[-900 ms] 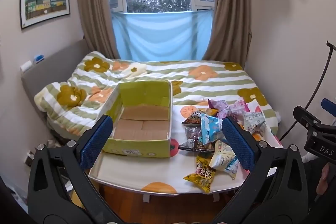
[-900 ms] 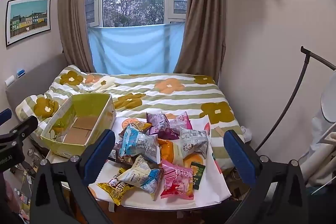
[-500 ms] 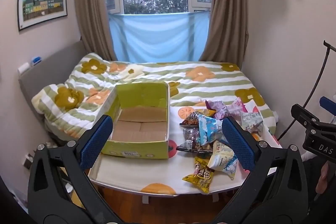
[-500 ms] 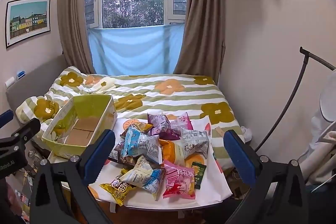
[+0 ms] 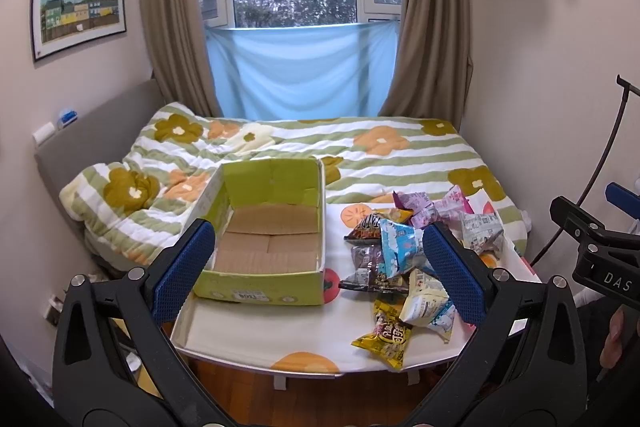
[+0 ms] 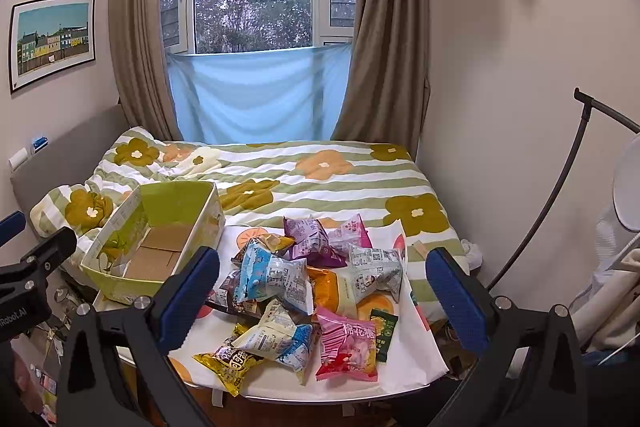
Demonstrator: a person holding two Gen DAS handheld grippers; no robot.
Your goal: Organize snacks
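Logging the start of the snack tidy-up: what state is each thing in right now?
Green box: open on top, empty, upright on the table.
Snack packets: sealed, heaped loosely beside the box, none inside it.
Pink packet: lying flat at the pile's near edge.
Left hand-held gripper: open, holding nothing.
Right hand-held gripper: open, holding nothing.
Curtains: drawn apart.

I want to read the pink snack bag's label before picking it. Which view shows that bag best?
The right wrist view: the pink bag lies flat and unobstructed at the near edge of the pile, its print facing the camera. In the left wrist view I cannot find it; the left gripper's right finger covers that part of the pile.
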